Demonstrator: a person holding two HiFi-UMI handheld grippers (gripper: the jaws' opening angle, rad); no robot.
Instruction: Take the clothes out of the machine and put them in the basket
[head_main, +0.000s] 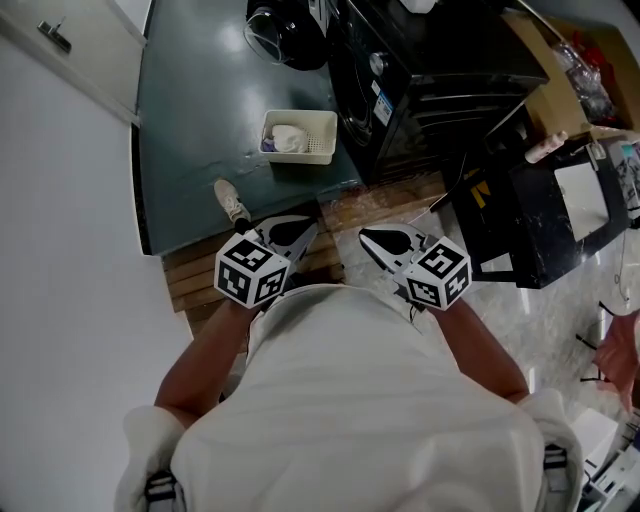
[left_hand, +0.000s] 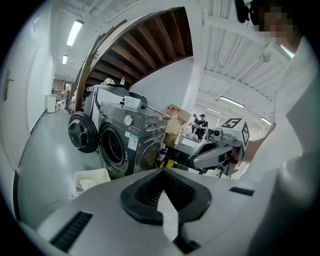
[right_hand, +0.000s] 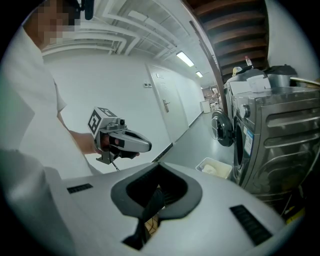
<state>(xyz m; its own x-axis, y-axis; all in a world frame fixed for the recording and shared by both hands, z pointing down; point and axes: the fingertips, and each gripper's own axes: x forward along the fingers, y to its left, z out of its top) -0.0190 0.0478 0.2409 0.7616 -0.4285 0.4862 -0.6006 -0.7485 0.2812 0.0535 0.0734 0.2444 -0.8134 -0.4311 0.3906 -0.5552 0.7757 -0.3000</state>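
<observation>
Held up near the chest, well apart from the work: left claw (head_main: 292, 234) pressed together on nothing, right claw (head_main: 383, 240) likewise pressed together and empty. Ahead, on the grey-green floor (head_main: 190, 100), the basket (head_main: 300, 156), set just beside the machine (head_main: 420, 70) and below its round door (head_main: 285, 35), swung wide open. Some white cloth (head_main: 288, 138) already lying in there; inside the drum, too dark to tell what is left. Judged as the approach for a reach into the drum, with the unloading partly done at most. To do it well: step in close and crouch first, rather than stretching from here. Spread one claw fully before entering the opening, not inside it. Go in low and centred to stay off the door and the rim. Pinch a good fold of fabric, not a thin edge, limp cloth being likely to slip or drag. Draw straight out, lift clear of the lip, then carry over the basket wall and let go only once well inside. Keep the other claw ready to catch trailing ends and to steady the light-looking basket against sliding on the smooth floor.
</observation>
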